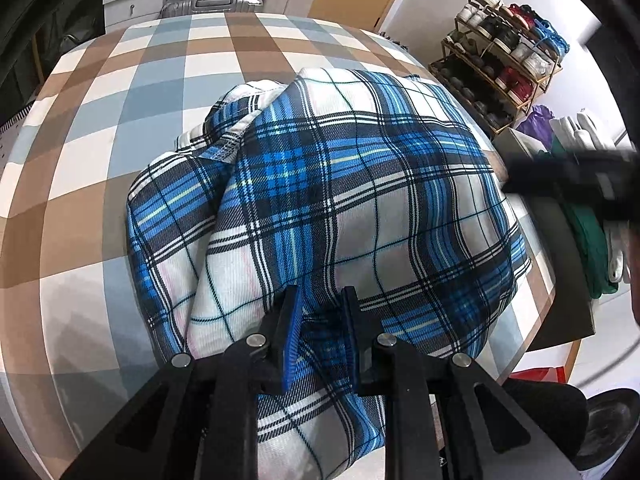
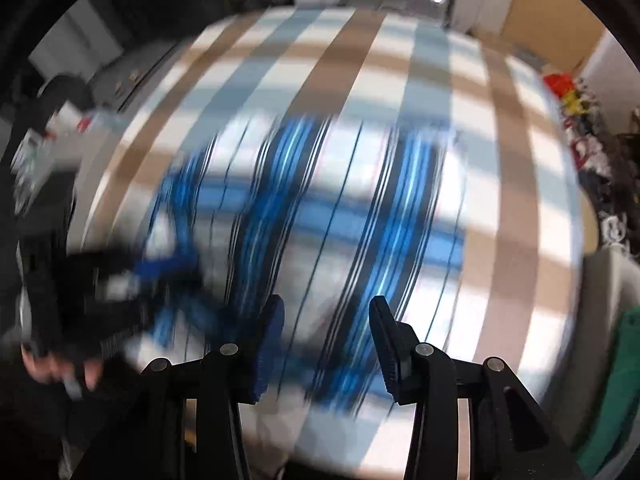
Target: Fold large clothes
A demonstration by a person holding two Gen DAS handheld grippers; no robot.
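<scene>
At the near edge of the checked bed (image 1: 100, 128), left gripper (image 1: 320, 322) clamped on the plaid shirt (image 1: 360, 184), anchoring it; right gripper (image 2: 326, 340) parted, empty, blurred above.

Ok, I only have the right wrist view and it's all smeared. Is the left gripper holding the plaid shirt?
Observer: Yes, the left gripper is shut on a bunched fold of the shirt, at its near edge.
Operator: Is the shirt lying flat on the bed?
Observer: No, it is a rumpled heap, with a stitched inside seam turned up.
</scene>
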